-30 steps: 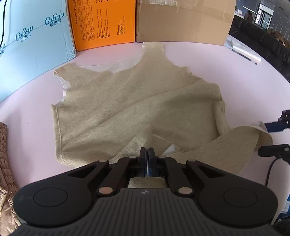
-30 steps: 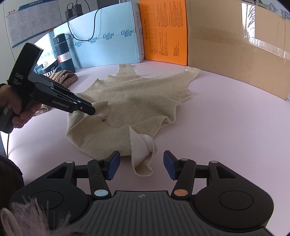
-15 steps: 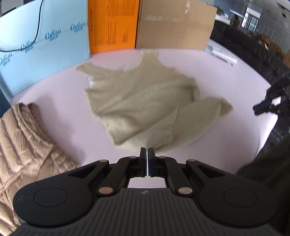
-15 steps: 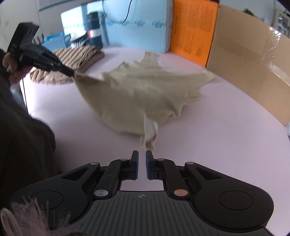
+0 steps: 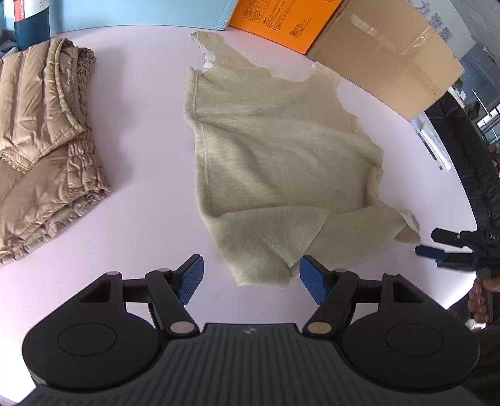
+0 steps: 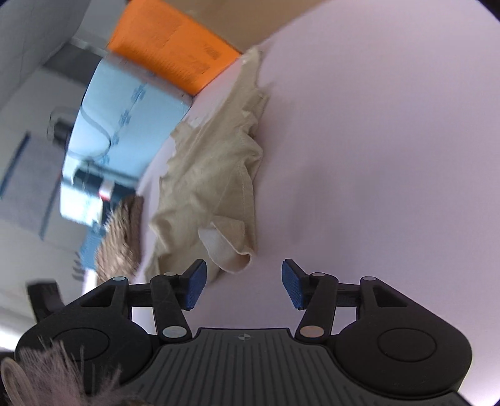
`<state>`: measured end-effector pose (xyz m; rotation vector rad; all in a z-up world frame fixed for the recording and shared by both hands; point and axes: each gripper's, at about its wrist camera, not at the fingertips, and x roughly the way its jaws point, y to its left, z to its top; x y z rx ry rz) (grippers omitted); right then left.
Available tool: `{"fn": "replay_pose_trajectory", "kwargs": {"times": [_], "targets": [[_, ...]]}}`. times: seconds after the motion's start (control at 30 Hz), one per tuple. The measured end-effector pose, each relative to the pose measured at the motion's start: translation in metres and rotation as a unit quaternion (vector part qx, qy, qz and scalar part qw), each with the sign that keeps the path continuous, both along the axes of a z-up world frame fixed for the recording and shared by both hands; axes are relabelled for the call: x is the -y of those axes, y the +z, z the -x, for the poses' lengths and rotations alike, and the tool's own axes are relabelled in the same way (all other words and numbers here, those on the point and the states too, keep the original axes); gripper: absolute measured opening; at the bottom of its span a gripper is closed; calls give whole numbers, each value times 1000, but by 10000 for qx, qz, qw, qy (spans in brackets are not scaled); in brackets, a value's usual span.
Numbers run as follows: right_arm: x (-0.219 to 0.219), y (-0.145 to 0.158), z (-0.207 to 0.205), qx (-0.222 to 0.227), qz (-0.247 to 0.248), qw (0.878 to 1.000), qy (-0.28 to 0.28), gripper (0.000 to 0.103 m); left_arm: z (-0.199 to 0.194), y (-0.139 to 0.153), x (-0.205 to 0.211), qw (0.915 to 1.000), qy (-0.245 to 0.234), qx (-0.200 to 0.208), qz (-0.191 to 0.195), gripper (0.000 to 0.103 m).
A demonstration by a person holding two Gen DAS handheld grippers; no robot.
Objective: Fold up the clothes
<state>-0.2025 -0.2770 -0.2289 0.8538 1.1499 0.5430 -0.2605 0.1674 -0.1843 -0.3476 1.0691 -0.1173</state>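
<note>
A beige sleeveless top (image 5: 275, 162) lies spread on the pale pink table (image 5: 150, 193). Its near hem is folded over, with one corner pointing at me. My left gripper (image 5: 251, 279) hovers over that corner; its jaws are opening and the blue pads (image 5: 190, 278) stand apart from the cloth. In the blurred, rolled right wrist view the top (image 6: 212, 175) runs up the left side. My right gripper (image 6: 244, 282) is also opening, with bare table between its fingers and a curled hem corner (image 6: 231, 250) just ahead of the left pad. The right gripper (image 5: 425, 242) also shows at the table's right edge.
A folded tan puffer jacket (image 5: 40, 140) lies at the left. Blue (image 5: 140, 12), orange (image 5: 281, 18) and brown cardboard (image 5: 384, 53) boxes wall the far side. A dark bottle (image 5: 29, 28) stands at the far left, and a black sofa (image 5: 468, 140) lies beyond the right edge.
Both grippers have gone from shut to open. The left one let go of the hem it had lifted, and the top now lies flat. Both views have rolled, the right one strongly.
</note>
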Motion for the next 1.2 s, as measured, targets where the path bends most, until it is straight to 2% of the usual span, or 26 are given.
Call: {"fn": "replay_pose_trajectory", "kwargs": {"times": [0.03,0.1,0.13,0.17,0.2,0.23,0.27,0.37,0.4,0.43,0.47,0.53,0.6,0.63,0.67,0.7,0.77,0.8,0.87,0.93,0.97,1.07,1.13,1.2], "targets": [[0,-6,-2,-226,-141,9994,-215,55,-3,-2,7,9999,-6,15,-128,65],[-4,-12,-7,-403,-257,9982,-374,55,-9,-5,29,9969,-360,113,-695,60],[-8,-13,-9,-412,-274,9981,-373,55,-10,-7,36,9948,-501,138,-871,39],[-13,-12,-11,-327,-226,9986,-341,52,-10,-9,41,9929,-636,146,-993,10],[-20,-11,-14,-137,-102,9996,-209,31,-11,-12,43,9921,-703,138,-1028,6],[-28,-8,-17,108,43,9999,-24,15,-10,-13,41,9926,-713,166,-969,6],[-34,-6,-19,308,191,9993,82,6,-10,-11,34,9936,-695,214,-864,5],[-40,14,-17,815,214,9956,399,6,4,13,8,9960,-608,529,-377,4],[-42,29,-11,1158,378,9903,672,6,11,22,-2,9959,-604,631,-225,4],[-44,46,-5,1540,586,9814,981,6,18,30,-11,9956,-600,718,-98,4],[-47,60,3,1877,829,9696,1329,6,27,36,-21,9956,-602,707,-127,4],[-55,77,20,2246,1467,9363,2265,7,43,34,-37,9967,-623,398,-336,4],[-64,69,32,1864,2039,8999,3374,15,54,21,-50,9966,-618,-122,-529,5],[-66,61,40,1801,2497,8791,3638,22,59,12,-56,9955,-598,-407,-608,12],[-64,55,45,1792,2874,8638,3729,32,64,4,-62,9943,-529,-618,-694,27],[-61,50,46,1682,2985,8619,3738,34,70,0,-67,9935,-442,-694,-790,33],[-49,47,42,1444,2786,8835,3478,36,75,3,-69,9950,-294,-606,-738,48],[-45,49,39,1451,2707,8924,3305,42,77,4,-70,9958,-219,-556,-700,52],[-40,55,34,1522,2511,9072,3013,49,75,9,-65,9983,-92,-315,-481,67],[-37,60,28,1573,2196,9248,2678,59,68,7,-57,9990,-72,-251,-369,75],[-37,60,24,1530,2038,9332,2534,63,65,6,-53,9993,-62,-218,-313,75],[-39,52,15,1357,1807,9501,2151,63,56,0,-41,9995,-29,-209,-248,75],[-45,44,12,1238,1803,9540,2052,62,54,-3,-32,9996,8,-176,-241,75],[-52,37,13,1184,1892,9507,2155,60,54,-5,-26,9994,-19,-91,-340,71]]}}
